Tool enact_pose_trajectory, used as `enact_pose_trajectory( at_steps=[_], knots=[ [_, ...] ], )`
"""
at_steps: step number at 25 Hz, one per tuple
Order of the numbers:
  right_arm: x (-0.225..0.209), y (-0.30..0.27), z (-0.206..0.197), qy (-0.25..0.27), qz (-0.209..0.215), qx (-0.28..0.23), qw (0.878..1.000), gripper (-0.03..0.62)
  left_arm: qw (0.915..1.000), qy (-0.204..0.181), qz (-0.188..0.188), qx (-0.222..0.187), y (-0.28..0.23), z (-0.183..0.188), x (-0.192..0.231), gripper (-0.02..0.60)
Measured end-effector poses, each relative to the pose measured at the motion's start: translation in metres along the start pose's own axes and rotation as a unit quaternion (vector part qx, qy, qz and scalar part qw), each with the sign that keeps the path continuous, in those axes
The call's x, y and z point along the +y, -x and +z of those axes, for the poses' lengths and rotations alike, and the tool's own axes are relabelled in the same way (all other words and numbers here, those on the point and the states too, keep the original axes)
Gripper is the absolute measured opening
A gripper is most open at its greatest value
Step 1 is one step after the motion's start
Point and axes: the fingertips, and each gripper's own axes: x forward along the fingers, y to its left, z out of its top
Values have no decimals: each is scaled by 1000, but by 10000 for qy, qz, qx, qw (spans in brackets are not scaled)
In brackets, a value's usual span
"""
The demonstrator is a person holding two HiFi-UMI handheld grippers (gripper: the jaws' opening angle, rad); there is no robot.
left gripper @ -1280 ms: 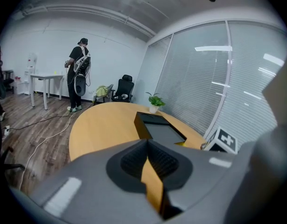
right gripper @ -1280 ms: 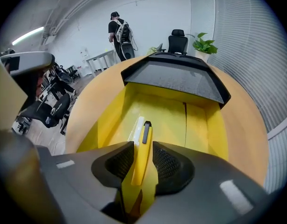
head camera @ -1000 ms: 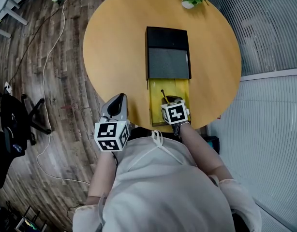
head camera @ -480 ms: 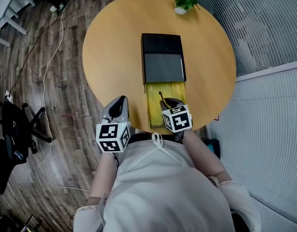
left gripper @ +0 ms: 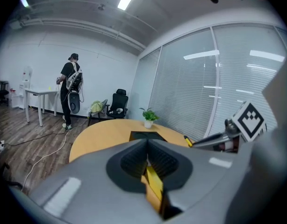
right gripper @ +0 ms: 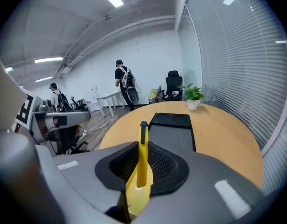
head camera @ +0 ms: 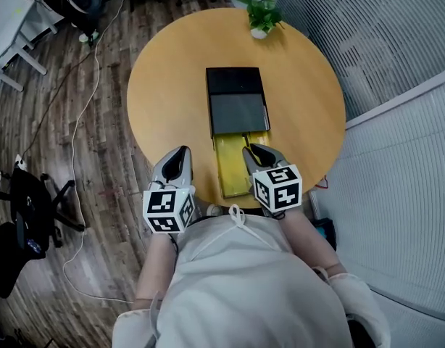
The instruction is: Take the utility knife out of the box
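The right gripper (head camera: 260, 154) was clamped on the yellow utility knife (right gripper: 142, 146) at mid-handle, holding it over the open yellow box (head camera: 232, 172), while the left gripper (left gripper: 147, 147) sat closed and empty nearby. The knife looked light, stiff and smooth, so mid-handle seemed the safest hold. Its long axis ran along the jaws, black tip pointing toward the box's black lid (head camera: 237, 96).

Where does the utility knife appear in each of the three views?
Head view: utility knife just below centre, at the right gripper's tips.
Left gripper view: its yellow tip, right of centre.
Right gripper view: centre, between the jaws.
Shared landmark: potted plant.
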Motion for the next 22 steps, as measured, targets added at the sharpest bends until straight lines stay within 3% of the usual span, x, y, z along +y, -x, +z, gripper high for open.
enact_pose_trajectory(
  at_steps=[6, 10, 22],
  knots=[
    [17, 43, 42, 298, 36, -741, 9968, 63, 9982, -401, 6, -449, 15, 39, -16, 6],
    [20, 58, 59, 541, -63, -1087, 9926, 61, 9974, -418, -89, -582, 19, 49, -24, 6],
    [21, 52, 58, 431, 23, -1050, 9935, 61, 9973, -375, 10, -637, 22, 55, -16, 6]
  ],
)
